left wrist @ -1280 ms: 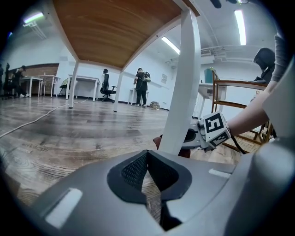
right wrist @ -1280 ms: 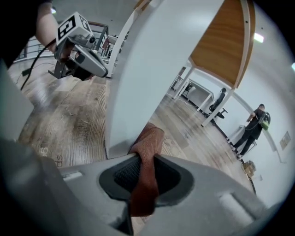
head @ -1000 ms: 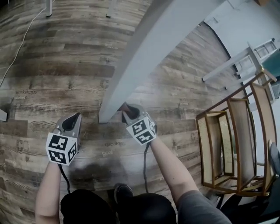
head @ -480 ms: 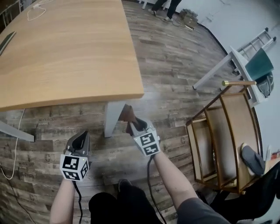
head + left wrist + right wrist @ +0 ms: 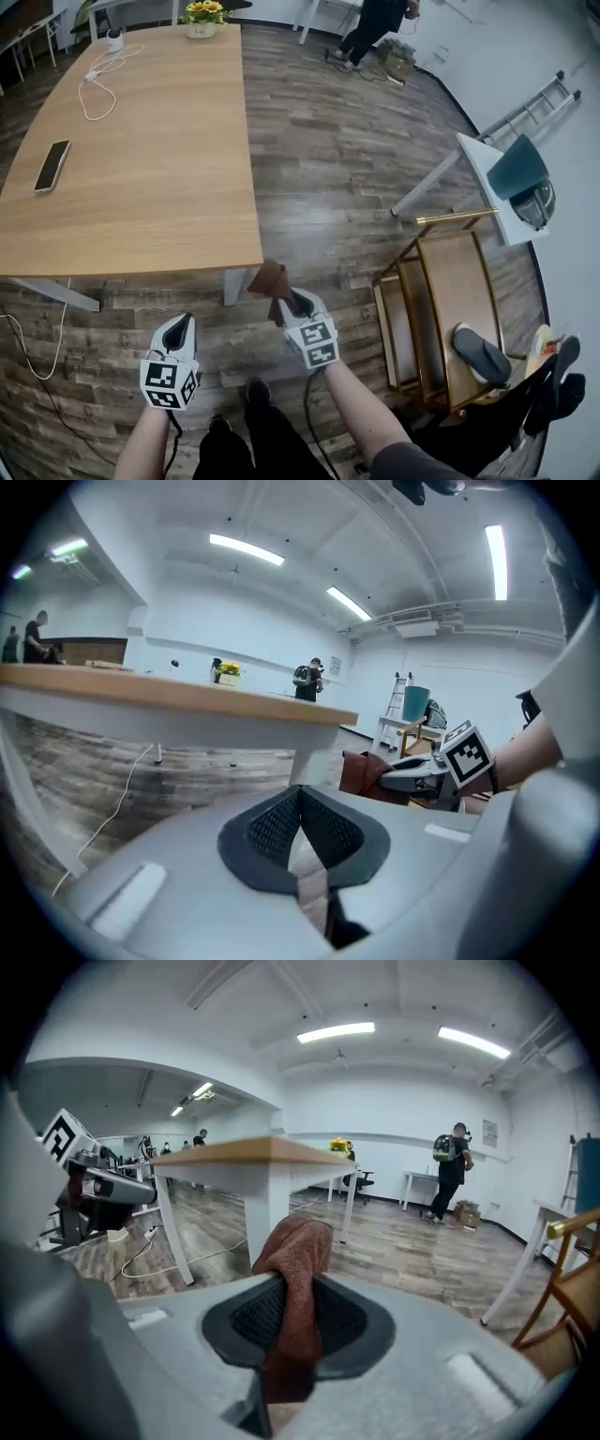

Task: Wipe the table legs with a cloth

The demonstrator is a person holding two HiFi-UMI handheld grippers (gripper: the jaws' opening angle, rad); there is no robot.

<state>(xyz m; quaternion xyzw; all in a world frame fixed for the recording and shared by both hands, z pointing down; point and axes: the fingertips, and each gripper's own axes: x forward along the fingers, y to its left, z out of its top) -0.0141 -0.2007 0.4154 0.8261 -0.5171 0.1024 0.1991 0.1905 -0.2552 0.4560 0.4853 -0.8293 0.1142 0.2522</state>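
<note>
A brown cloth (image 5: 269,279) sticks up from my right gripper (image 5: 292,302), which is shut on it. It hangs just right of the white table leg (image 5: 232,285) under the near corner of the wooden table (image 5: 150,187), and apart from the leg. In the right gripper view the cloth (image 5: 295,1265) stands between the pads, with the leg (image 5: 266,1206) behind it. My left gripper (image 5: 180,324) is shut and holds nothing, low and left of the leg. Its own view shows the closed pads (image 5: 281,822), the leg (image 5: 307,761) and the cloth (image 5: 361,771).
A phone (image 5: 52,166), a white cable (image 5: 101,73) and a flower pot (image 5: 201,21) lie on the tabletop. A wooden chair (image 5: 427,309) stands close at the right with a dark shoe (image 5: 480,352) on it. A white side table (image 5: 487,164) and a person (image 5: 373,28) are farther back.
The view has risen from under the table to above it. Both grippers have drawn back from the leg's foot, the cloth still in the right one.
</note>
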